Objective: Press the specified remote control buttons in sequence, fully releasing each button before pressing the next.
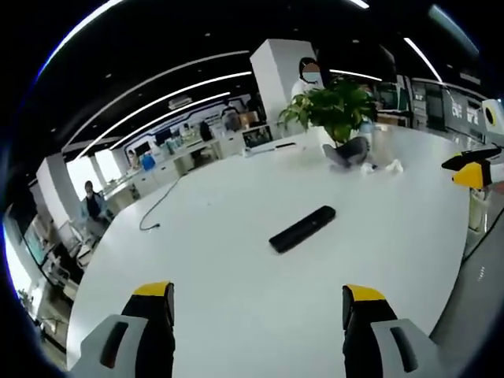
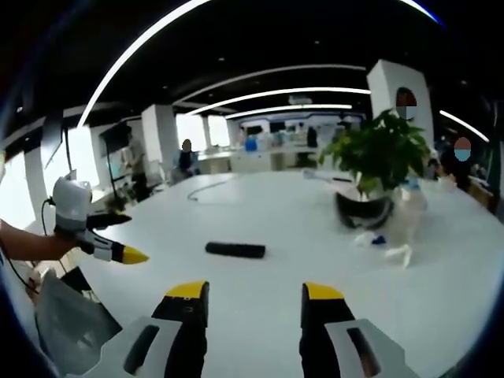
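Left claw: we see our left claw (image 1: 257, 303) spread wide, its yellow-tipped jaws apart over bare worktop, pinching nothing.
Right claw: our right claw (image 2: 255, 303) is likewise spread and empty, hovering above the worktop.
Other views of the claws: the left claw also comes into the right gripper view from the left, held in a hand (image 2: 24, 240); the right claw's yellow tip pokes in at the right of the left gripper view.
Remote: the black remote control (image 1: 302, 228) lies flat on the white worktop (image 1: 236, 260), ahead of both claws and apart from each; we cannot make out its buttons from here.
Nearby: a potted plant (image 2: 378, 157) stands farther back, with small white items beside it, and a cable (image 1: 153, 213) trails off to one side.
Progress: we judge that no press is under way yet.
Risk: a wide-open jaw could strike two buttons at once or nudge the loose remote across the smooth worktop; we would want one jaw tip coming straight down.
Risk: swinging a claw too close may push the remote out of view.
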